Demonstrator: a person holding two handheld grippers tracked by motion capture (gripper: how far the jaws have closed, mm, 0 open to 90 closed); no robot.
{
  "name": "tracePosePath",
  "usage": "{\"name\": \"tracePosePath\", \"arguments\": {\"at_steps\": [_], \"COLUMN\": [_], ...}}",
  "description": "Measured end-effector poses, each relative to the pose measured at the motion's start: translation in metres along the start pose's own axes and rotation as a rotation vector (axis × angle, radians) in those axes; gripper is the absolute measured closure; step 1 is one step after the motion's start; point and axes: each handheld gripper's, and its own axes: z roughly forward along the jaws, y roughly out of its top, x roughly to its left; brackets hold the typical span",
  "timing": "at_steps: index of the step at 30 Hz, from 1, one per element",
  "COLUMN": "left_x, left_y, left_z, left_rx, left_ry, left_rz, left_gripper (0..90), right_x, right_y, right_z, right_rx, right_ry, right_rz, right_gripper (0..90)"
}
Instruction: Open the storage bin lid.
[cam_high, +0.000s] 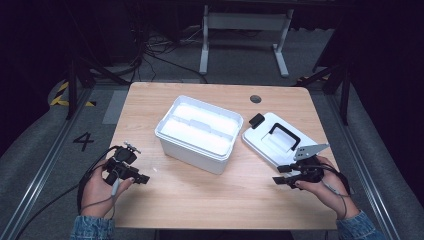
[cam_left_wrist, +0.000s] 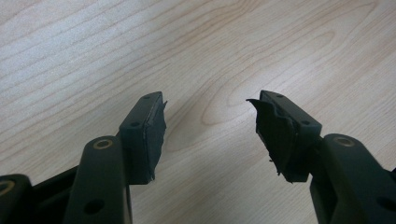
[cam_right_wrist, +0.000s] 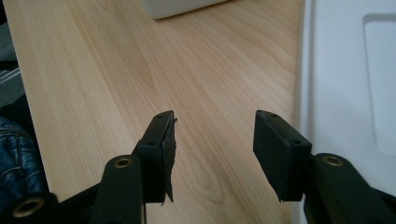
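Right tool (cam_right_wrist: 212, 140) spread wide, gripping nothing, hovering low over bare wood with the white lid (cam_right_wrist: 345, 93) just beside its outer jaw, apart from it though close. In the high view, same tool (cam_high: 284, 180) at the near corner of that lid (cam_high: 272, 137), black handle (cam_high: 285, 134) farther off across the lid's top. Left tool (cam_left_wrist: 208, 123) likewise spread wide and empty, nothing between its worn pads (cam_left_wrist: 156, 135) but the grain of the surface (cam_left_wrist: 196, 51); in the high view (cam_high: 136, 175) well apart from everything, the open white box (cam_high: 197, 132) up and across from it. Box between the two tools, lid off and lying flat beside it on the right tool's side. Probably a tray seated inside the box, though glare washes out the detail. Likely next: lid back onto the box. Risks from here: gripping the thin lid edge rather than the handle, giving a shallow hold and a tilting or slipping lid; frayed pad tape lessening grip; a misaligned lid catching the box rim and shoving the unbraced box across the surface.
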Motion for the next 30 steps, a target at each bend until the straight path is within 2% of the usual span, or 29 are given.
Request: {"name": "tracePosePath", "arguments": {"at_steps": [3,6,14,24,30], "left_x": [-0.001,-0.001,-0.001,-0.002,-0.001], "left_y": [0.001,0.002,0.003,0.006,0.006], "left_z": [0.0,-0.001,0.001,0.005,0.005], "left_rx": [0.003,0.001,0.007,0.013,0.014], "left_ry": [-0.003,-0.005,-0.01,-0.014,-0.011], "left_rz": [0.007,0.008,0.008,0.019,0.018], "left_gripper": [43.0,43.0,43.0,43.0,42.9], "right_x": [0.003,0.006,0.011,0.012,0.011], "right_y": [-0.002,-0.004,-0.01,-0.017,-0.019], "right_z": [0.004,0.013,0.03,0.047,0.049], "right_rx": [0.02,0.025,0.078,0.015,0.0], "right_ry": [-0.013,0.013,-0.005,-0.062,-0.071], "right_rz": [-0.013,-0.005,-0.037,-0.095,-0.099], "right_gripper": [49.0,48.7,48.3,44.4,43.5]}}
